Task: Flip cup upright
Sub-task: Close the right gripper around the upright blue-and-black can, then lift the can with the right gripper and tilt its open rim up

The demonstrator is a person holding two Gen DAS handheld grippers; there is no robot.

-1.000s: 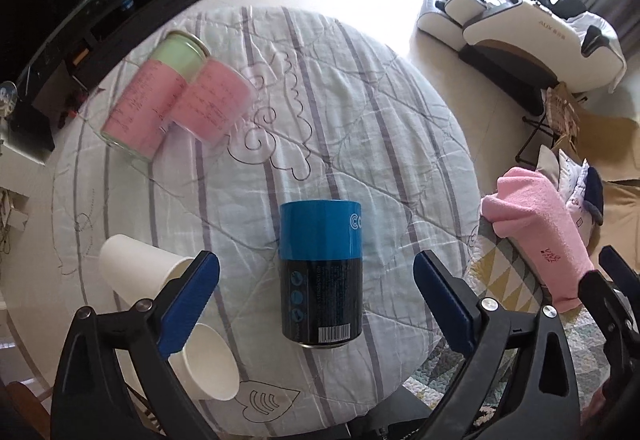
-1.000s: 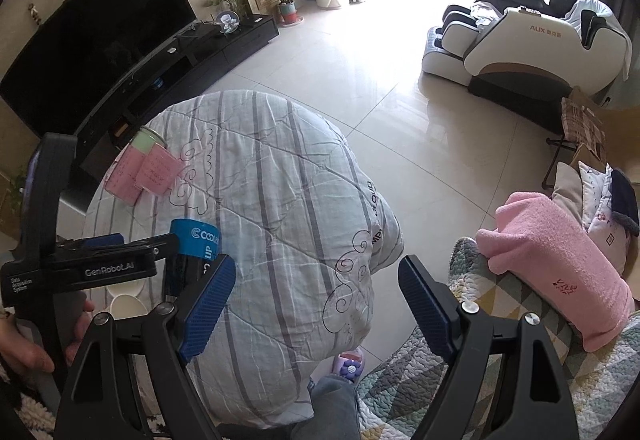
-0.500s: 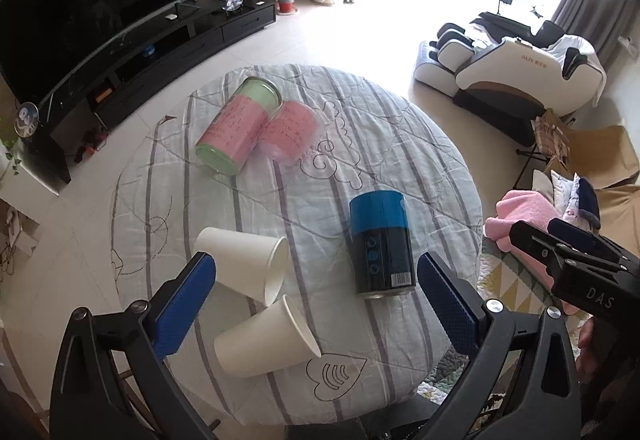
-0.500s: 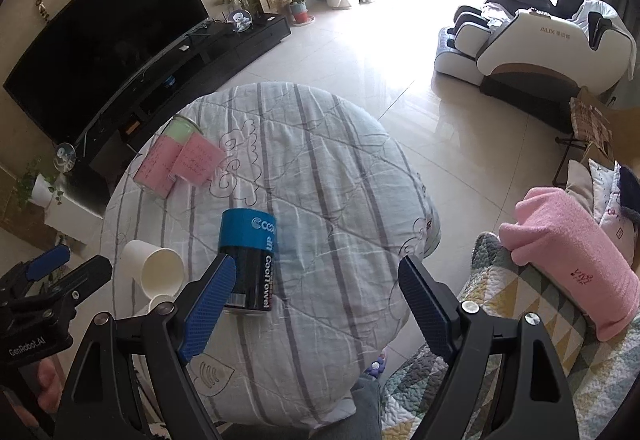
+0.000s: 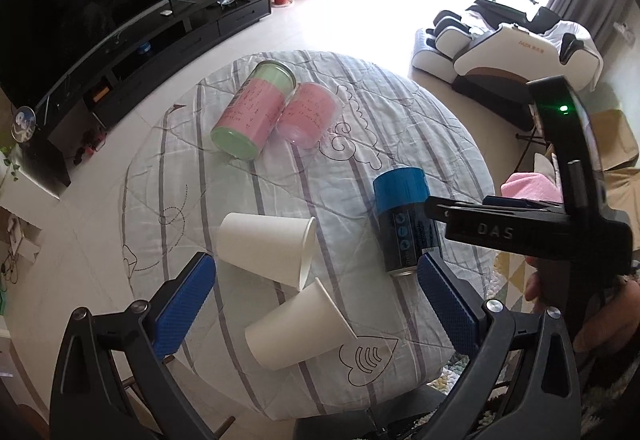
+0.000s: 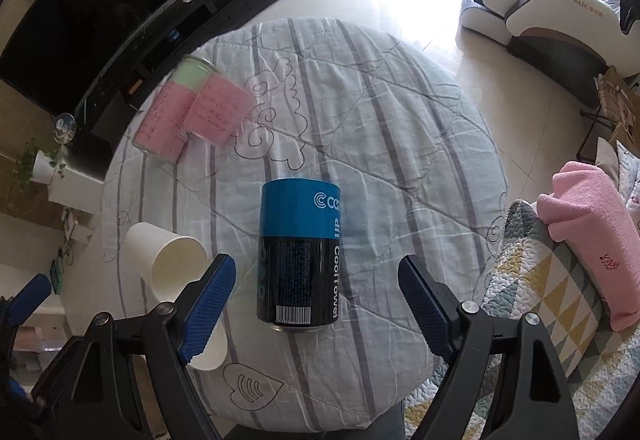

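Observation:
Two white paper cups lie on their sides on the round quilted table (image 5: 400, 127). The farther cup (image 5: 266, 248) has its mouth to the right; the nearer cup (image 5: 298, 328) lies by the front edge. In the right wrist view the farther cup (image 6: 168, 260) shows and the nearer cup (image 6: 210, 348) is mostly hidden behind the left finger. My left gripper (image 5: 316, 304) is open above the nearer cup. My right gripper (image 6: 316, 308) is open, hovering over a blue and black can (image 6: 298, 252) lying on its side.
The can also shows in the left wrist view (image 5: 402, 220), partly behind the right gripper's body. A pink and green jar (image 5: 250, 111) and a pink plastic cup (image 5: 310, 113) lie at the table's far side. A sofa with a pink towel (image 6: 592, 236) stands to the right.
Both grippers have pulled back and up, then the right one moved left over the can. The left view now takes in the whole table and both paper cups.

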